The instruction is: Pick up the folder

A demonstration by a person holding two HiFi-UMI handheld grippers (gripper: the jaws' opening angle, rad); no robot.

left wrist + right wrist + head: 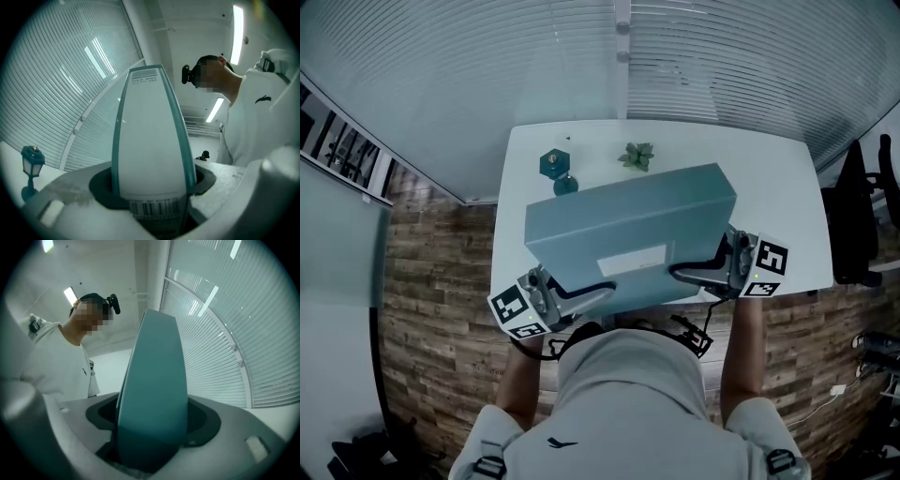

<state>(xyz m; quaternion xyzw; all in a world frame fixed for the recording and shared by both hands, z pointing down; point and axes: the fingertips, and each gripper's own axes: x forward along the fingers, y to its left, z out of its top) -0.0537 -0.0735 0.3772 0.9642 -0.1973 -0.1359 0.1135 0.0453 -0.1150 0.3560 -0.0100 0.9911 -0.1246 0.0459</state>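
Note:
A large teal box folder is held between both grippers above the white table, its broad face towards the head camera and slightly tilted. My left gripper is shut on its near left edge. In the left gripper view the folder's white labelled spine, with a barcode, stands between the jaws of the left gripper. My right gripper is shut on the near right edge. The right gripper view has the plain teal end wedged in the right gripper.
A small teal lantern ornament and a little green plant stand on the table's far side. Window blinds run behind the table. A black chair stands at the right on the wooden floor.

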